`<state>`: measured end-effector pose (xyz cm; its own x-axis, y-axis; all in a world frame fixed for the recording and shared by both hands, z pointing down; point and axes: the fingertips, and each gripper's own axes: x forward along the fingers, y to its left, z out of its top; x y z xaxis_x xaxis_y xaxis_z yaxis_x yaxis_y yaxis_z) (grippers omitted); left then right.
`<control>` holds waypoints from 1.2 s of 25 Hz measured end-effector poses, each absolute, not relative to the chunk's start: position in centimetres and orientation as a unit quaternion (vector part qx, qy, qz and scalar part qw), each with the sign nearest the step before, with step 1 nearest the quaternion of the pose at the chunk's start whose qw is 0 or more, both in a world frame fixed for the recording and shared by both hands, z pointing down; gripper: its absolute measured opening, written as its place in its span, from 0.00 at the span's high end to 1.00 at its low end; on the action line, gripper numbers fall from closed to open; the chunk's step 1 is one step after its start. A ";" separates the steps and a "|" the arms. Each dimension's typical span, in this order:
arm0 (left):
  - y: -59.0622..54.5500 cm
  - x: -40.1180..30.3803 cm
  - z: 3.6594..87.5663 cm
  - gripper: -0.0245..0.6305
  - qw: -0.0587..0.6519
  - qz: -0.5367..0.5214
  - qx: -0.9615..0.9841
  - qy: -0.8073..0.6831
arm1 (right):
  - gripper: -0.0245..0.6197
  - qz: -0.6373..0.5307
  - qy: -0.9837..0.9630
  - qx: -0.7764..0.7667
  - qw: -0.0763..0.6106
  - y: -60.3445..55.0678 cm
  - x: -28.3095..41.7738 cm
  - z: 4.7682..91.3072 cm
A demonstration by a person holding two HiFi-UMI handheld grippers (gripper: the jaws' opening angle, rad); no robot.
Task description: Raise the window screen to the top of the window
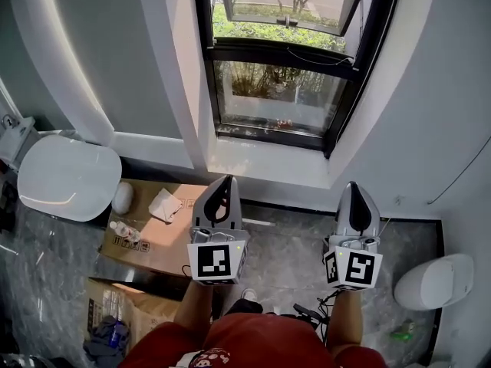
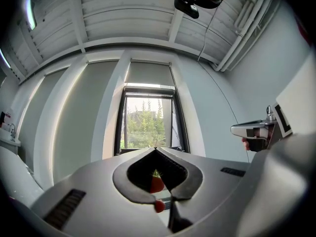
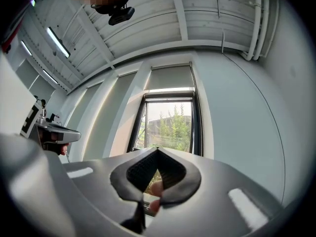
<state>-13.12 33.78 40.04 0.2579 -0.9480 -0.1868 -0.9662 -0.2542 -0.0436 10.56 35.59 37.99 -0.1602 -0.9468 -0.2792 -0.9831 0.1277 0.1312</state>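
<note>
A tall black-framed window (image 1: 280, 60) stands ahead of me, with greenery outside. In both gripper views a grey screen (image 2: 148, 74) (image 3: 171, 77) is rolled up at the window's top, its lower edge just above the glass. My left gripper (image 1: 222, 181) and right gripper (image 1: 354, 186) are held side by side in front of the white sill (image 1: 261, 163), short of the window and touching nothing. In their own views the left gripper (image 2: 155, 148) and right gripper (image 3: 157, 148) have their jaws shut with nothing between them, both aimed at the window.
Cardboard boxes (image 1: 157, 240) with a water bottle (image 1: 123, 231) and crumpled paper sit on the floor at the left, beside a white rounded lid (image 1: 69, 176). A white rounded object (image 1: 437, 280) stands at the right. The floor is grey marble.
</note>
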 end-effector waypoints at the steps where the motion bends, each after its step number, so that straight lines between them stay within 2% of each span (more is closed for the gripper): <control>1: 33.3 -13.3 40.0 0.96 0.075 0.062 -0.791 0.604 | 0.95 0.144 0.747 -0.646 0.063 35.3 10.4 37.9; 16: 28.5 -13.5 40.0 0.96 0.080 0.056 -0.797 0.596 | 0.95 0.148 0.737 -0.655 0.078 31.1 10.1 38.3; 30: 18.6 -10.5 39.6 0.96 0.087 0.056 -0.793 0.600 | 0.95 0.142 0.741 -0.651 0.087 20.5 13.7 38.3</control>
